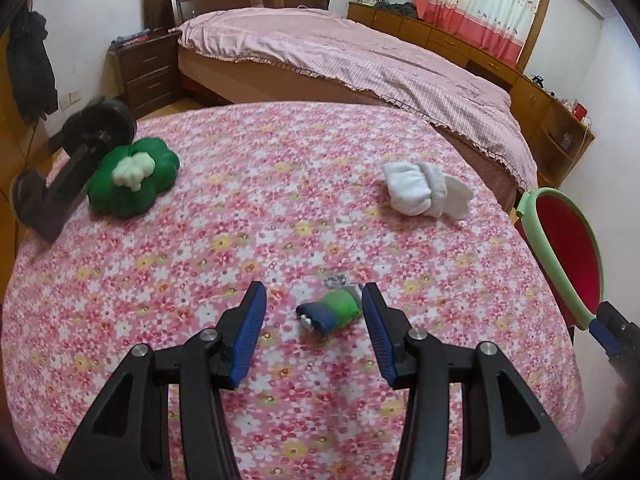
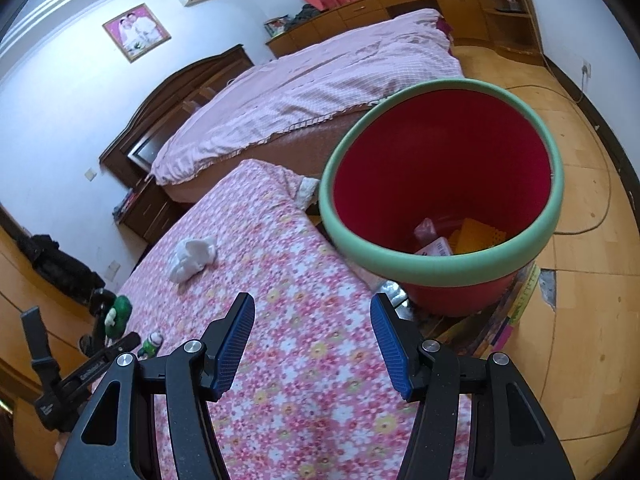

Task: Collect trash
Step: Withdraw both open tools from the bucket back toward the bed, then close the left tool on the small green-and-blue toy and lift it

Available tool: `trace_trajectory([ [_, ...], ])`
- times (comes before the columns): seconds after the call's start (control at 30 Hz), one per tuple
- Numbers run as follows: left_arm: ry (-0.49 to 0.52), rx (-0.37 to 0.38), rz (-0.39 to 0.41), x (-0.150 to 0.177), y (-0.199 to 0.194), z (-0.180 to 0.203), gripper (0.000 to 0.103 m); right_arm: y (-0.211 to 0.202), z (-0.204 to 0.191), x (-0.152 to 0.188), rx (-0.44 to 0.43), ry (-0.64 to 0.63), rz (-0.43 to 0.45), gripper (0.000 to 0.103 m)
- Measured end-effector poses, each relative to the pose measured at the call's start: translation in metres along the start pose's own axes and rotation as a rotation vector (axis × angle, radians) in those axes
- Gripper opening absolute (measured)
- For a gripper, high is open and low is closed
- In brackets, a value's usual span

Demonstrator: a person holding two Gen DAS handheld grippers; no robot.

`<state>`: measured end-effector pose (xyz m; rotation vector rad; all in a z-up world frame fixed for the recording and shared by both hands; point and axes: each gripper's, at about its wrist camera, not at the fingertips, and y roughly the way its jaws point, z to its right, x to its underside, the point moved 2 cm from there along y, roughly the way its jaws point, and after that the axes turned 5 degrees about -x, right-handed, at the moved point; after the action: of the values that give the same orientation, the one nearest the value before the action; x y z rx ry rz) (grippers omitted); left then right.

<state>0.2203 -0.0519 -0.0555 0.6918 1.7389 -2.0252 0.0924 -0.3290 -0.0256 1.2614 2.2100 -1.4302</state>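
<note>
A small crumpled green and blue wrapper (image 1: 334,312) lies on the pink floral cloth (image 1: 280,220). My left gripper (image 1: 314,300) hangs open around it; the wrapper sits close to the right-hand pad, and the left-hand pad stands clear of it. A white crumpled wad (image 1: 424,192) lies farther back on the right. The red bin with a green rim (image 2: 440,184) stands off the table's right edge and holds several scraps. My right gripper (image 2: 312,312) is open above the cloth beside the bin, with nothing between its fingers.
A green plush toy (image 1: 132,184) and a black clamp-like object (image 1: 76,152) sit at the table's left edge. A bed with a pink cover (image 1: 360,64) lies behind. Wooden cabinets (image 1: 460,40) line the far wall. Wood floor (image 2: 580,320) lies right of the bin.
</note>
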Motion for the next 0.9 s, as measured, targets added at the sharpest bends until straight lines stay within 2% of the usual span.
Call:
trace_trajectory([
  [0.2,-0.007,0.032,-0.014,0.005,0.010,0.001,0.050,0.005,-0.009,0.004,-0.001,-0.024,-0.020,0.062],
  [0.5,0.037,0.047,-0.017,0.013,0.015,0.013,0.049,0.013,-0.020,0.004,-0.008,-0.043,-0.039,0.062],
  [0.57,0.043,0.054,-0.013,0.013,0.015,0.014,0.044,0.015,-0.023,0.004,-0.009,-0.048,-0.043,0.062],
  [0.77,0.064,0.041,0.001,0.016,0.013,0.015,0.042,0.021,-0.032,0.004,-0.017,-0.069,-0.054,0.062],
  [0.9,0.041,0.059,0.005,0.013,0.010,0.012,0.039,0.025,-0.041,0.002,-0.025,-0.091,-0.063,0.062],
])
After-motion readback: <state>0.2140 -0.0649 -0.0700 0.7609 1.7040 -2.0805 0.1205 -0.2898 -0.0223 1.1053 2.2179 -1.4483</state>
